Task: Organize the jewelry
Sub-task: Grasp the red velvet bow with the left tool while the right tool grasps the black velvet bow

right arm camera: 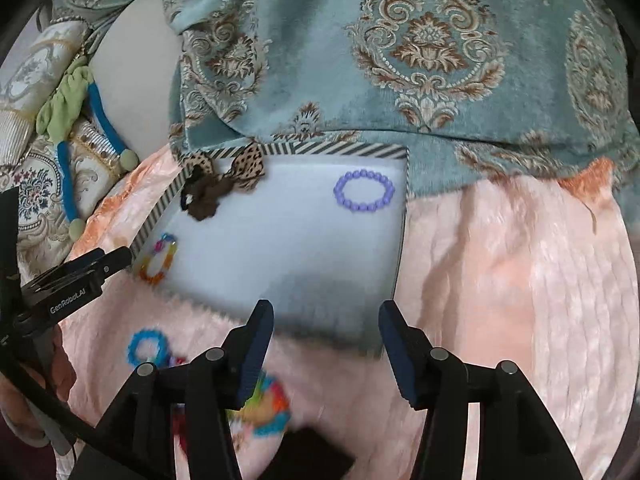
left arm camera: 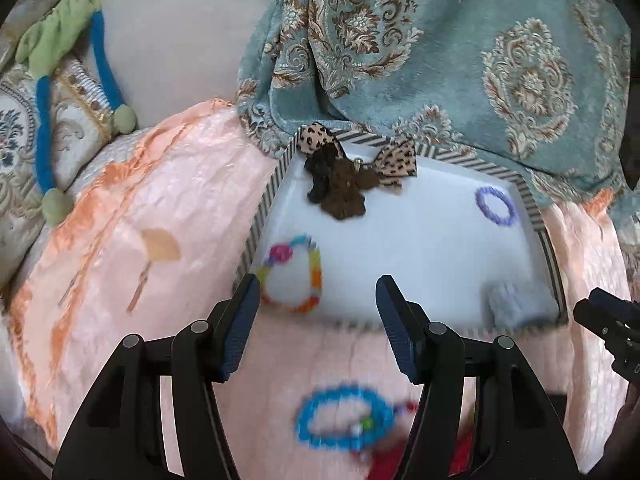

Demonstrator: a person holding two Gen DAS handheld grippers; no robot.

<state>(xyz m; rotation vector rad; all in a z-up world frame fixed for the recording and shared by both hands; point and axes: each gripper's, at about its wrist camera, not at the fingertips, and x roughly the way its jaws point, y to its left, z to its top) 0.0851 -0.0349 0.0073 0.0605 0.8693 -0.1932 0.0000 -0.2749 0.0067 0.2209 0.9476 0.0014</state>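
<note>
A white tray with a striped rim [left arm camera: 256,224] [right arm camera: 352,149] lies on a pink quilt. In it are a purple bead bracelet [left arm camera: 495,205] [right arm camera: 364,191], a multicoloured bracelet [left arm camera: 294,274] [right arm camera: 159,259], and leopard-print bows with a brown hair piece [left arm camera: 344,184] [right arm camera: 218,184]. A blue bead bracelet [left arm camera: 344,420] [right arm camera: 146,346] and other colourful pieces [right arm camera: 266,406] lie on the quilt in front of the tray. My left gripper [left arm camera: 316,292] is open and empty above the tray's near edge. My right gripper [right arm camera: 326,316] is open and empty over the tray's near right part.
A teal patterned blanket [left arm camera: 460,52] [right arm camera: 400,52] bunches behind the tray. A blue and green plush toy [left arm camera: 60,92] [right arm camera: 76,120] lies on a cushion at the left. A dark object [right arm camera: 308,456] sits low by the right gripper.
</note>
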